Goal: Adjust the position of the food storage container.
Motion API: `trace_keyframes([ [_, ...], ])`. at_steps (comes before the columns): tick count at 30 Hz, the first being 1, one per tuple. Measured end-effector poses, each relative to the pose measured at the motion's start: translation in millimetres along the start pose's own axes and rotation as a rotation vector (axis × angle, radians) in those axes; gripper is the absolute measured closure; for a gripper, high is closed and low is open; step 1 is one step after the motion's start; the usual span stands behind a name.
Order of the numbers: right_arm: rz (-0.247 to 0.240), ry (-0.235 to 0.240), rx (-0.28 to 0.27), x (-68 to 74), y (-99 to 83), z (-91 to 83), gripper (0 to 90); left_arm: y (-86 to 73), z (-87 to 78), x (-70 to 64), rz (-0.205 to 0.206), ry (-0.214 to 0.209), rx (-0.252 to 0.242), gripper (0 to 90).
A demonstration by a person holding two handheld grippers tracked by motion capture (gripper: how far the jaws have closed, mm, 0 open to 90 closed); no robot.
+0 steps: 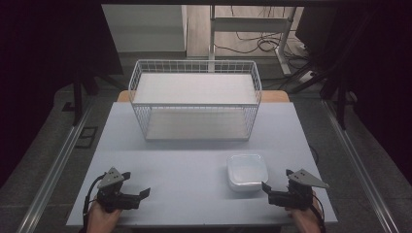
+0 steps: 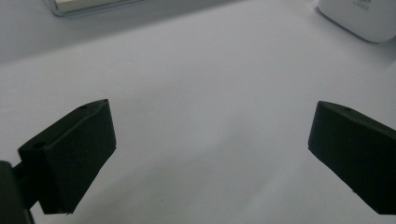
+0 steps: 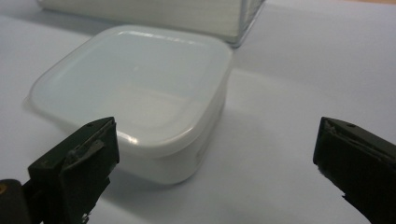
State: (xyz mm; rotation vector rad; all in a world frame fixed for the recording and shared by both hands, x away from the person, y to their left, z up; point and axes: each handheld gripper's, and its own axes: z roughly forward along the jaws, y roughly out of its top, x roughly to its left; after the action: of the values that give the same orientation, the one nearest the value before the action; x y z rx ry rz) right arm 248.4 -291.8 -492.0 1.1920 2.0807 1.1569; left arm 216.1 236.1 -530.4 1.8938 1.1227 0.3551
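High view first: we see a pale grey table [image 1: 194, 165] with a white wire basket [image 1: 194, 97] standing at its far middle, a flat white panel lying across its top and another on its floor. Nearer to us, on the right half of the table, sits a shallow white plastic container [image 1: 247, 171] with rounded corners, its lid on.

Our left gripper [image 1: 137, 184] rests at the near left edge of the table, held by a hand [image 1: 103, 218] coming in from below, with its jaws pointing toward the right. Our right gripper [image 1: 276, 183] sits at the near right edge, in the other hand [image 1: 305, 218], and its jaws point left toward the container. The container lies just beside the right gripper's jaws, apart from them, and well apart from the left gripper.

In the right gripper view, we find the jaws spread wide with nothing between them; the container stands just ahead, nearer the left jaw, and the basket's corner shows behind it. In the left gripper view, the jaws also stand wide and hold nothing, bare table between them, with the container's corner showing far off at the upper right.
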Motion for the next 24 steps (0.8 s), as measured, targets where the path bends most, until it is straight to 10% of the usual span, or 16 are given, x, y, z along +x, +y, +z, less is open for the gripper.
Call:
trace_keyframes([
  [24,0.045,0.057,0.095,-11.8,2.6,1.3,0.3,-1.8,5.5,2.6,-0.039,-0.097,0.021,0.5],
])
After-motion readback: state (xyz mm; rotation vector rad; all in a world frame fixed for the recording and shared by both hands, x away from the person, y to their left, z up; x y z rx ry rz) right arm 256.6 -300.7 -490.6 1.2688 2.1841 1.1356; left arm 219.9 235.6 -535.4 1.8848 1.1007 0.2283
